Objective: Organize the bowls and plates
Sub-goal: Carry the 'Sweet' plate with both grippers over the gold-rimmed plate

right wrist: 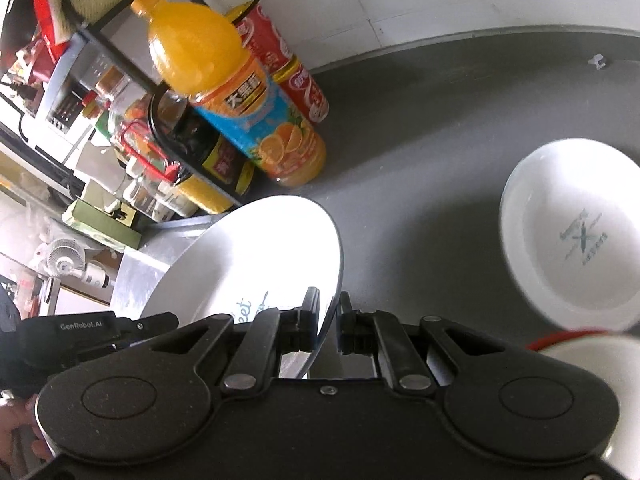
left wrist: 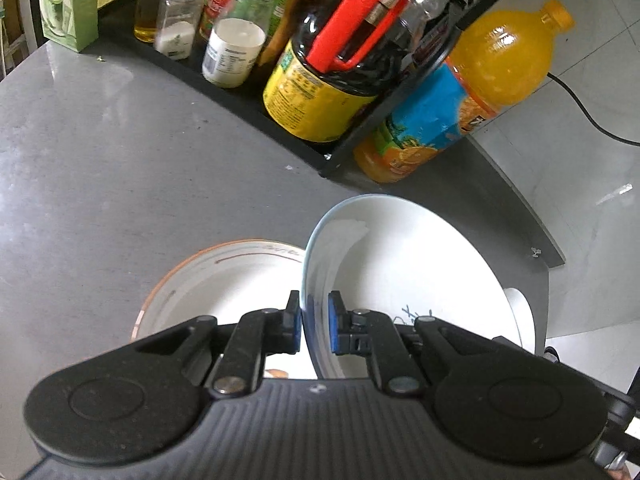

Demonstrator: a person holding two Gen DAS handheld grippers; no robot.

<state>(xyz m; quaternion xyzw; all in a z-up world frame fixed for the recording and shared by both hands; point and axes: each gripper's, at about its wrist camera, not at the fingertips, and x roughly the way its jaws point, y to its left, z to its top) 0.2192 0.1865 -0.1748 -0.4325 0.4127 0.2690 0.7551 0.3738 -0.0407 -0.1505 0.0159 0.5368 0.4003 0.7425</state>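
Note:
A white deep plate [left wrist: 400, 264] with a thin blue rim and blue lettering hangs tilted above the grey counter. My left gripper [left wrist: 315, 324] is shut on its near rim, blue pads on either side. The same white plate [right wrist: 256, 256] fills the middle of the right wrist view, where my right gripper [right wrist: 328, 320] is shut on its right edge. The left gripper's black body [right wrist: 100, 328] shows at the plate's left side. An orange-rimmed plate [left wrist: 208, 280] lies on the counter under the held plate. A white bowl [right wrist: 572, 236] with a grey logo sits at the right, above a red-rimmed dish [right wrist: 560, 340].
A black rack [left wrist: 248, 112] along the back holds jars, a soy sauce jug [left wrist: 320, 80] with a red handle, and spice bottles. An orange juice bottle [left wrist: 472, 92] stands beside it, with a red bottle [right wrist: 296, 68] behind. A green box [left wrist: 68, 4] is far left.

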